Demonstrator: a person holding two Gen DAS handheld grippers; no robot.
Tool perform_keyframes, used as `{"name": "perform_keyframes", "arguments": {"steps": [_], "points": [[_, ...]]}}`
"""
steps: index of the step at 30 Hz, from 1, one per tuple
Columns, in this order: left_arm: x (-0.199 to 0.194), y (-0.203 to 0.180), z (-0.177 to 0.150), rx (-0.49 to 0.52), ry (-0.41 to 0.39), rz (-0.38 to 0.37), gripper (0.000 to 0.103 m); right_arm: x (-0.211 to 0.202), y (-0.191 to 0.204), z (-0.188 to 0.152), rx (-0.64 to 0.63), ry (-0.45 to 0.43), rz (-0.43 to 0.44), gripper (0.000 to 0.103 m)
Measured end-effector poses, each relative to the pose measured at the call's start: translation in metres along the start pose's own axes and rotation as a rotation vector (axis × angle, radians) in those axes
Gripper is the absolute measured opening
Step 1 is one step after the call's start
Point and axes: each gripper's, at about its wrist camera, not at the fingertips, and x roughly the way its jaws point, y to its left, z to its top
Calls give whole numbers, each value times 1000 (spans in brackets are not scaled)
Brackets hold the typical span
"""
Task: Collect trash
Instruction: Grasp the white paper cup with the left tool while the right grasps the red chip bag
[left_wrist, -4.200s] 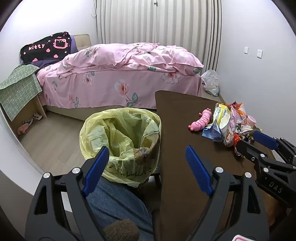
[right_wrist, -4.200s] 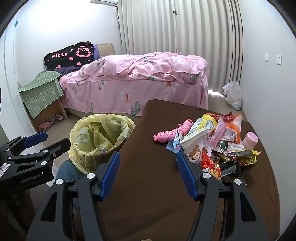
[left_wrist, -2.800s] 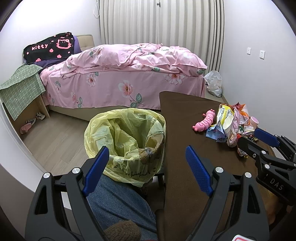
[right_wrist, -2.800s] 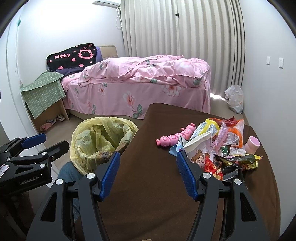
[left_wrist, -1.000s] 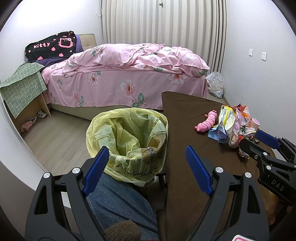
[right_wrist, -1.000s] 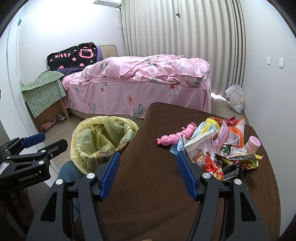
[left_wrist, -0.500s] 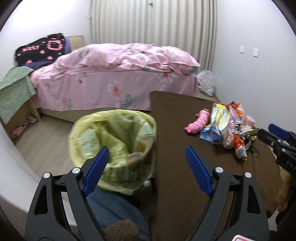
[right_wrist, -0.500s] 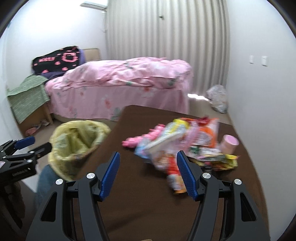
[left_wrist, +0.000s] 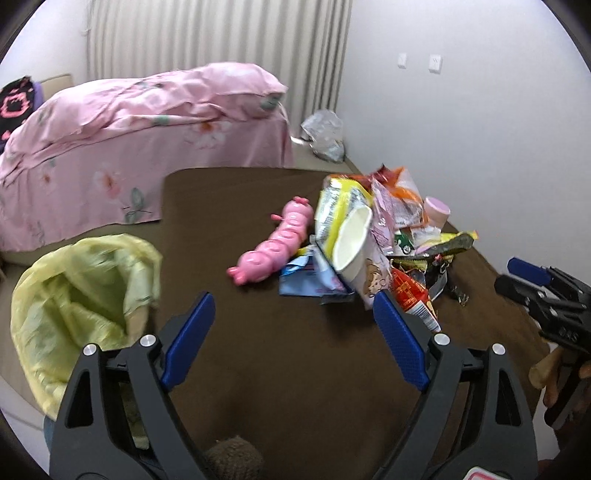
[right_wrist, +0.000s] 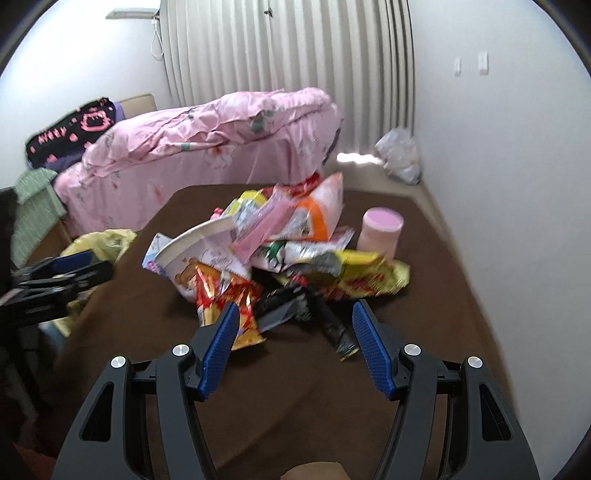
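The trash pile (right_wrist: 291, 251) lay on the brown bench (right_wrist: 295, 387), toward the side by the wall. The right tongs (right_wrist: 291, 341) were spread wide and held nothing. They hung just in front of the near edge of the pile, with a red and yellow snack bag (right_wrist: 225, 302) by the left tip and a black wrapper (right_wrist: 332, 325) between the tips. Behind these lay a paper cup with a bear on it (right_wrist: 195, 258), tipped on its side, and a yellow wrapper (right_wrist: 365, 278). A pink cup (right_wrist: 380, 230) stood upright just beside the pile.

The left tongs (left_wrist: 293, 334) were spread wide too, and held nothing. They hung over a bare part of the bench (left_wrist: 277, 369), near the trash pile (left_wrist: 373, 240) but not touching it. A pink toy caterpillar (left_wrist: 277, 245) lay just left of the pile. A bin with a yellow bag (left_wrist: 81, 291) stood beside the bench on the left, and its top was open. The picture was blurry there.

Farther back was a bed with a pink flowered cover (right_wrist: 214, 147). A white plastic bag (right_wrist: 400, 155) sat on the floor by the curtain.
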Motion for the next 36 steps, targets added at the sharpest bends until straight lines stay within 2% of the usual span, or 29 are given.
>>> {"name": "perform_keyframes", "arguments": {"steps": [3, 6, 11, 13, 16, 18, 20, 23, 25, 28, 34, 36], "points": [[11, -3, 3, -2, 23, 13, 83, 17, 14, -6, -103, 89, 16, 60], [14, 4, 4, -43, 44, -12, 82, 25, 26, -9, -148, 66, 0, 60], [13, 11, 10, -57, 54, -65, 78, 50, 32, 3, -128, 53, 121, 60], [15, 9, 15, -49, 50, -63, 76, 67, 32, 7, -108, 90, 159, 60], [16, 5, 24, -34, 43, -75, 75, 86, 30, 5, -59, 170, 221, 44], [18, 0, 31, -8, 38, -94, 74, 81, 28, 3, -55, 156, 240, 36], [21, -7, 38, 19, 39, -123, 73, 71, 26, -1, -61, 141, 229, 32], [34, -20, 48, 62, 42, -138, 70, 55, 19, -8, -46, 119, 194, 32], [45, -25, 53, 71, 51, -136, 64, 49, 12, -12, -30, 123, 170, 32], [64, -28, 60, 46, 84, -168, 55, 42, 3, -19, -19, 124, 128, 32], [84, -27, 58, 22, 152, -203, 47, 38, -11, -24, 18, 120, 116, 32], [82, -24, 54, 7, 168, -204, 38, 39, -9, -23, 14, 118, 119, 32]]}}
